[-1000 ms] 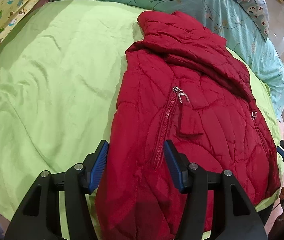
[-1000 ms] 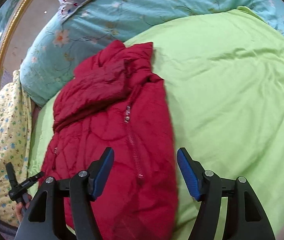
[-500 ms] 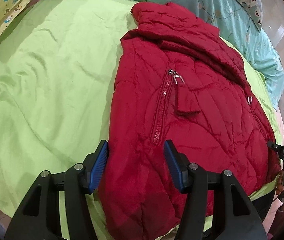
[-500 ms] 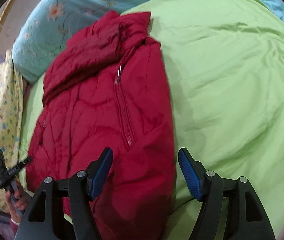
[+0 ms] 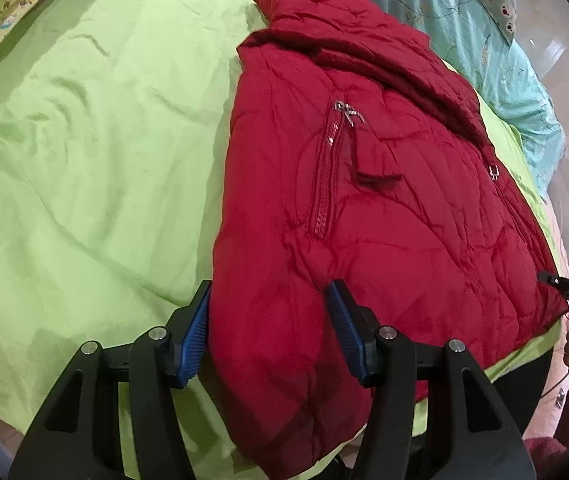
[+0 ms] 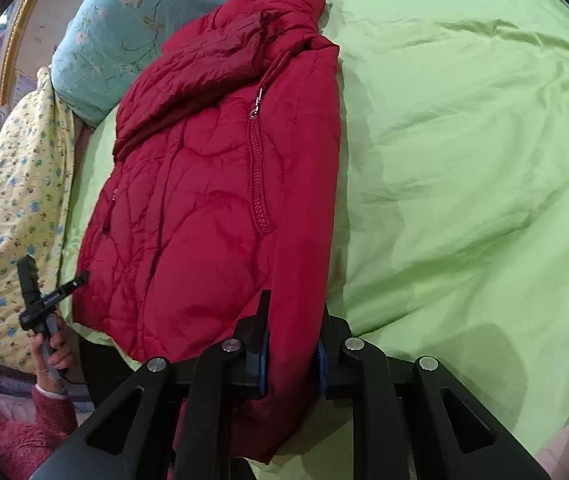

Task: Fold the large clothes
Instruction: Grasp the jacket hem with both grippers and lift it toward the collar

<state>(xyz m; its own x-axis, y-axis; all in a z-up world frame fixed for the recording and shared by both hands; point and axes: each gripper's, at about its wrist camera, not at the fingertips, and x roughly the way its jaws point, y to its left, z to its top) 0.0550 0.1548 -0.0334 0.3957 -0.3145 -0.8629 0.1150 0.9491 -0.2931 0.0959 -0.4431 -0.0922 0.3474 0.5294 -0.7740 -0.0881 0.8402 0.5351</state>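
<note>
A red quilted jacket (image 5: pixel 364 208) lies on the lime-green sheet (image 5: pixel 96 184) of a bed, already doubled lengthways into a long panel, its collar toward the floral teal quilt (image 6: pixel 124 12) at the far end and its hem hanging near the bed's near edge. The step in hand looks like taking hold of the hem end, ready to bring it up toward the collar. The right tongs (image 6: pixel 292 354) are closing on the jacket's hem at its corner on the open-sheet side; a thick roll of padded fabric sits between the blue pads and already bulges around them, so the grip appears made or very nearly so. In the left wrist view the left tongs (image 5: pixel 268 332) stand apart over the hem, with a broad band of red fabric lying between the pads (image 5: pixel 196 336) but not visibly squeezed by them. Which edge of the hem they straddle is hard to settle between the two views. The next move probably calls for the left tongs to come together on their share of the hem, so both corners can lift evenly. The puffy filling is slippery and springy, so a shallow bite could slide off; a deep pinch through all layers seems wise.
</note>
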